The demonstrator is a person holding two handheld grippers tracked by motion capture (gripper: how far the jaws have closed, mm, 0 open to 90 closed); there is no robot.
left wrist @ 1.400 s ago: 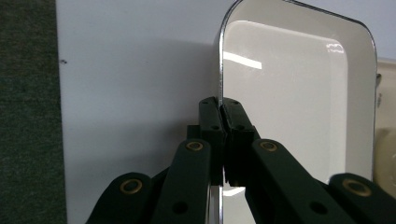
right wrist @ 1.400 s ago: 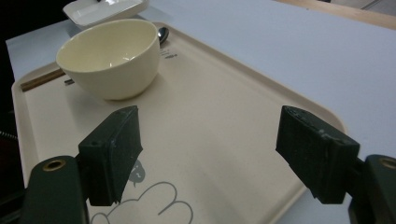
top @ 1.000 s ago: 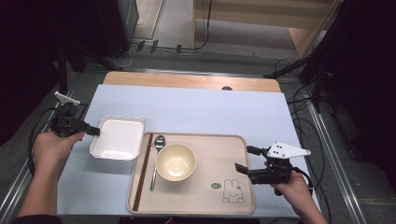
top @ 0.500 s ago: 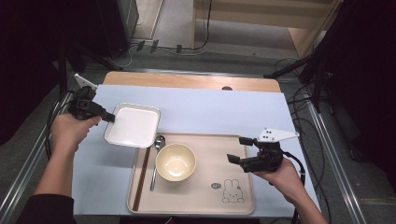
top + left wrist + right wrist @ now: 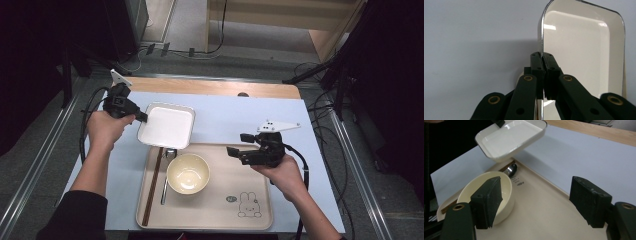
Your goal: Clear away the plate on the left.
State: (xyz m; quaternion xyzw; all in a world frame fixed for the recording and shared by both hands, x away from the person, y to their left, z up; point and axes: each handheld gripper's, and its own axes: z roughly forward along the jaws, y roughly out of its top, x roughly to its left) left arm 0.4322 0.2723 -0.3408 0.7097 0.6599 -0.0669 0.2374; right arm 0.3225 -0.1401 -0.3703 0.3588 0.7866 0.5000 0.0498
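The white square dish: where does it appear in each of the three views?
High view: white square dish left of centre, held above the tray's far-left corner.
Left gripper view: dish right of centre, rim clamped.
Right gripper view: dish top left.
Shared landmark: the clamped rim.

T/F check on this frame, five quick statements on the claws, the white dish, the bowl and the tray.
1. The left claw is shut on the rim of the white dish. True.
2. The right claw is gripping the bowl. False: its jaws stand wide open above the tray, holding nothing.
3. The bowl is full of food. False: it is empty.
4. Chopsticks lie along the left side of the tray, with a spoon between them and the bowl. True.
5. The white dish sits flat inside the tray beside the bowl. False: it is held up, overhanging the tray's far left corner, as the right gripper view shows.
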